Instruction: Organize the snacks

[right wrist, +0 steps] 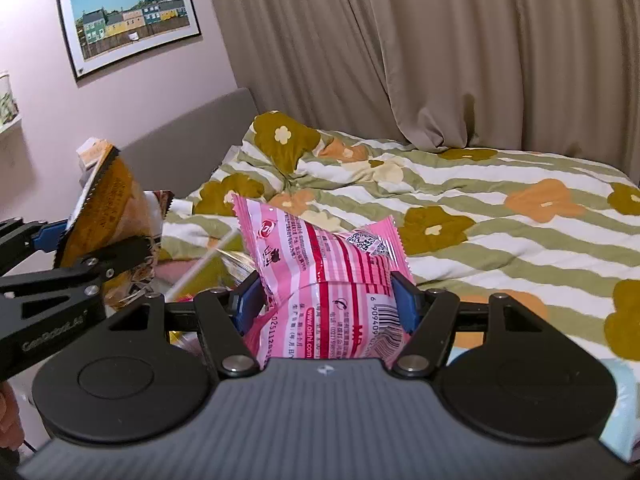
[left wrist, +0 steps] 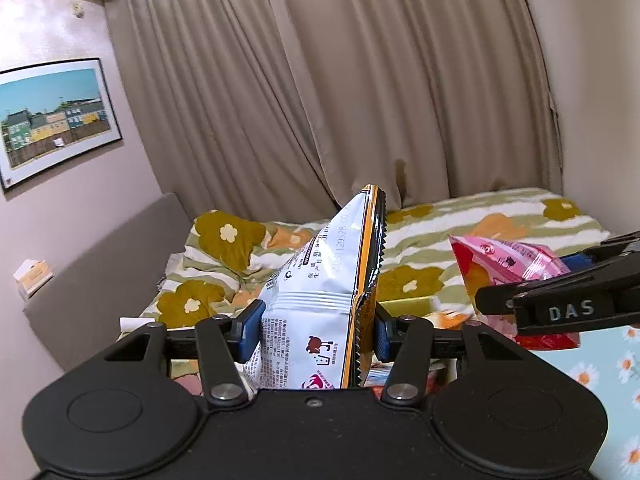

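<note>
Both grippers, left (left wrist: pixel 318 330) clamped on the white packet (left wrist: pixel 320 304) and right (right wrist: pixel 325 300) on the pink packet (right wrist: pixel 320 264), needed firm, steady grips while carrying.

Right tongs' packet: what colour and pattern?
Pink packet with red and white stripes and a barcode; clearest in the right wrist view.

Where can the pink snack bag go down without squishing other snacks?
The flowered quilt lies bare between the curtain and the right tongs gripping the pink bag. It's crowded low left, around the left tongs gripping the orange-edged bag.
</note>
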The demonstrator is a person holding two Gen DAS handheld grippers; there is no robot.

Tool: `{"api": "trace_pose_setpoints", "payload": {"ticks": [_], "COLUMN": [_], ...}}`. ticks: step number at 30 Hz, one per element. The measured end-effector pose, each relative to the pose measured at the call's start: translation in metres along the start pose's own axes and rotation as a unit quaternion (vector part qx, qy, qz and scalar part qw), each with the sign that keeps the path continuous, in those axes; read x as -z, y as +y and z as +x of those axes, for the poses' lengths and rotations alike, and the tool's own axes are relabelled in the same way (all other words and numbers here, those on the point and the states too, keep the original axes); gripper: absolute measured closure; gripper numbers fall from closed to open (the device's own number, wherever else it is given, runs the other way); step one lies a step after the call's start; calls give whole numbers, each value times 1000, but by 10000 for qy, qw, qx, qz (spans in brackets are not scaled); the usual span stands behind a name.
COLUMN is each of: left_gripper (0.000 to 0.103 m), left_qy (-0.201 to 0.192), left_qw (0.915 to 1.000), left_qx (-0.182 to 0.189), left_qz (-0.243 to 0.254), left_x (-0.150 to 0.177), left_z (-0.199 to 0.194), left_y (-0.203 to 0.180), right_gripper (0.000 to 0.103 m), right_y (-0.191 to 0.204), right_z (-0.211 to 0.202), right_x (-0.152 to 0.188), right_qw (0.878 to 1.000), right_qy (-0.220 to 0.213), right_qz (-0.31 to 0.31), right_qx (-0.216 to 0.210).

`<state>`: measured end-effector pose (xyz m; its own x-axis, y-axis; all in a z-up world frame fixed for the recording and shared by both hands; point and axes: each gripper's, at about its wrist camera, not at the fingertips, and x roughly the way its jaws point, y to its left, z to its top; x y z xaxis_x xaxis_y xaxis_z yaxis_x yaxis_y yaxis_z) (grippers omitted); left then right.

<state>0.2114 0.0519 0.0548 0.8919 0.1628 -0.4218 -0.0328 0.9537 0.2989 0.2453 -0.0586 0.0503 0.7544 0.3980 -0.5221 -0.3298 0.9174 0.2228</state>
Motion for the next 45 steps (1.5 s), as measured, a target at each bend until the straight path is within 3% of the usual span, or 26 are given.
{"api": "trace_pose_setpoints", "payload": {"ticks": [6,11,12,13,14,15,18,23,29,32,34,35,45], "left_gripper": [46,42,36,15,6,0,0,0,0,0,0,0,0], "left_qy": [198,385,390,420,472,477,444,646,643,671,693,710,888], "left_qw": [9979,9924,9912,9896,9883,9874,9842,9835,9880,9901,9901,9900,9861], "left_qx": [565,1091,1194,1312,1396,1473,1708,1687,1383,1206,1178,1174,1370], "left_qz": [244,427,420,411,386,322,132,-79,-226,-272,-319,-338,-292], "left_x": [11,23,25,27,29,31,40,55,60,62,65,67,82], "left_z": [54,100,105,110,113,115,107,91,73,71,70,71,73], "left_y": [41,50,51,52,54,56,66,80,102,111,117,121,119], "right_gripper": [22,22,22,22,22,22,22,22,21,16,5,0,0], "right_y": [48,66,68,69,70,71,74,79,87,91,91,91,93], "right_z": [26,45,47,50,53,54,57,56,53,57,60,62,60], "right_x": [-5,4,7,9,11,14,21,27,24,24,26,28,42], "right_qw": [9990,9942,9929,9913,9897,9885,9858,9861,9883,9890,9885,9879,9836], "right_qy": [5,115,144,187,245,297,427,449,369,408,429,455,580], "right_qz": [263,601,678,748,794,829,884,849,860,957,1098,1163,1311], "right_qx": [367,880,969,1069,1162,1231,1363,1356,1208,1050,952,925,1097]}}
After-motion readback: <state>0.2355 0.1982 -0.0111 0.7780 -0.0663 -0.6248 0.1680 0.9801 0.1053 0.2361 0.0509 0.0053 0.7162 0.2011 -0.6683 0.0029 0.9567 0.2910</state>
